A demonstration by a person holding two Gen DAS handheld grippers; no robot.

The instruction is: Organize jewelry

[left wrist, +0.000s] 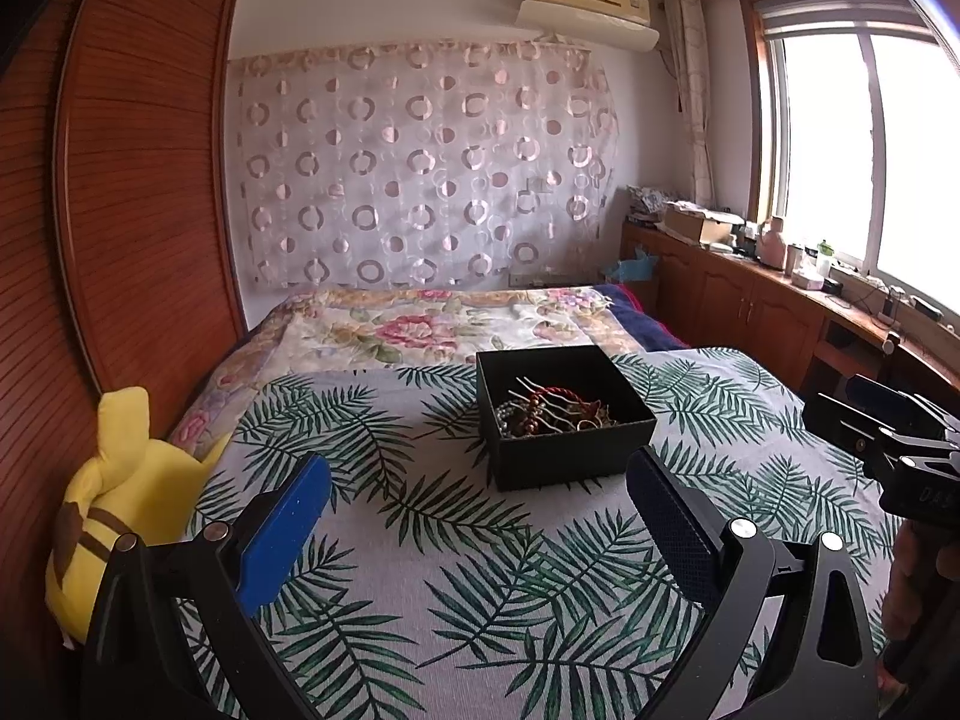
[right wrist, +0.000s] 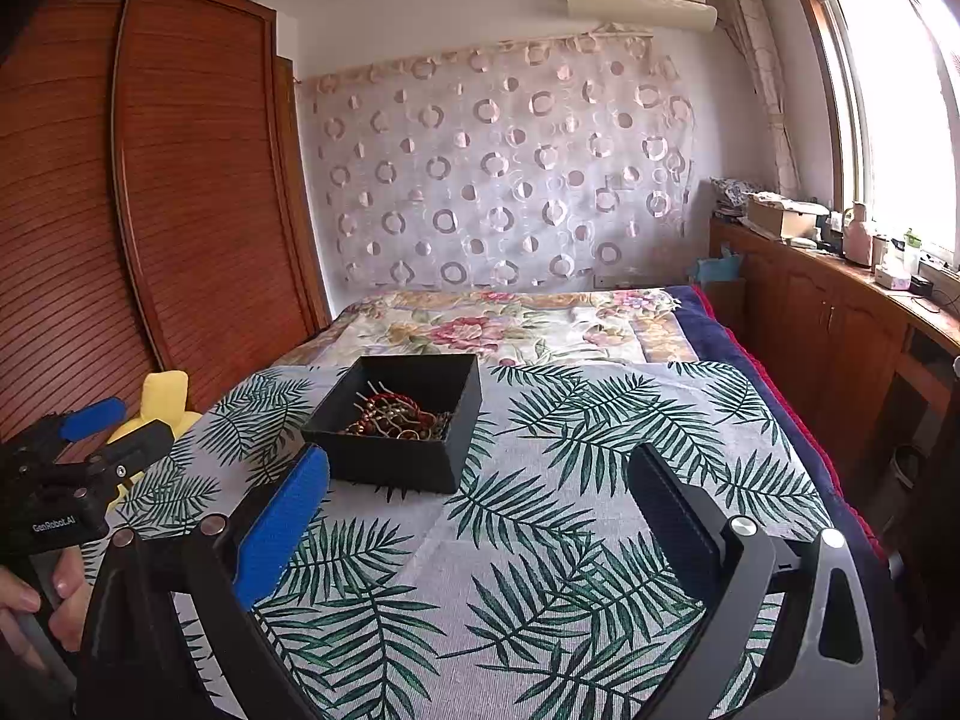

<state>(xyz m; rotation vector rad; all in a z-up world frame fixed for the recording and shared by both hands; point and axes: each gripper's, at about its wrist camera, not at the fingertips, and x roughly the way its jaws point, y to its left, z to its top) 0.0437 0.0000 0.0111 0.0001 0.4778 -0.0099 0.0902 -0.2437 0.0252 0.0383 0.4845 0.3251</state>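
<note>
Jewelry lies heaped in one black box that sits on the leaf-print bedspread, roughly mid-bed, its four walls upright and its top open. I can pick out a red cord bracelet, a pale comb-like hairpin and dark beads, but the tangle is too dense to count. Bare cloth surrounds the box on every side, widest toward the near end of the bed. To the left the bed runs close along a wooden wardrobe, with one yellow plush toy at that edge. To the right a narrow aisle separates it from a low wooden cabinet.

Two grippers hover short of the box. The left gripper has its jaws spread wide, holding nothing; the right gripper is likewise wide apart and empty.
</note>
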